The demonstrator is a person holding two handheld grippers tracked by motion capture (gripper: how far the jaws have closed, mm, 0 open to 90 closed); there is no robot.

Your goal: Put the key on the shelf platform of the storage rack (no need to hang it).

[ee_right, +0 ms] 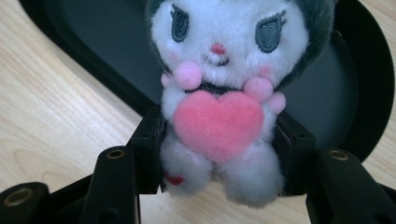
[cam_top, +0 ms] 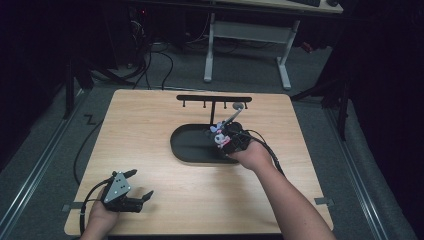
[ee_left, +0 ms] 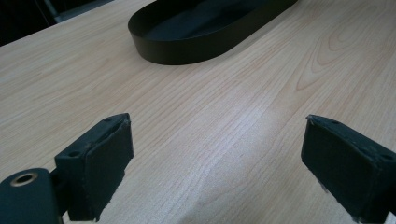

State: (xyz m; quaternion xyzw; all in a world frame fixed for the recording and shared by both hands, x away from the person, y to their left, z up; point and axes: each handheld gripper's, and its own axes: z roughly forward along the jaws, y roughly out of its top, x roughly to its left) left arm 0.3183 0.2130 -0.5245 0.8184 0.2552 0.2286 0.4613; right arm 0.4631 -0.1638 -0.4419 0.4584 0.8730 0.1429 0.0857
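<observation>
High view: a wooden table [cam_top: 150, 125] carried a black oval tray [cam_top: 187, 145] with a T-shaped rack [cam_top: 214, 100] rising at its far edge. The left gripper [cam_top: 142, 187] lay near the front-left corner, jaws spread and empty, its hand [cam_top: 102, 217] cut off by the bottom edge. The right gripper [cam_top: 222, 135] was extended over the tray's right end; the right hand [cam_top: 255, 156] and forearm hid that part of the rim. A small plush toy [cam_top: 218, 131] sat at its tip, too small to make out; a grey piece [cam_top: 238, 106] hung from the rack just above. Left gripper view: both pads [ee_left: 109, 163] stood wide apart over bare wood, nothing between them, with the tray [ee_left: 187, 46] well ahead, its far end cut off. Right gripper view: the jaws were clenched on the toy [ee_right: 219, 121] at its sides, upright and facing the camera, a pink heart [ee_right: 218, 122] on its chest; its ears were cut off at the top. The tray [ee_right: 364, 93] lay behind it.
</observation>
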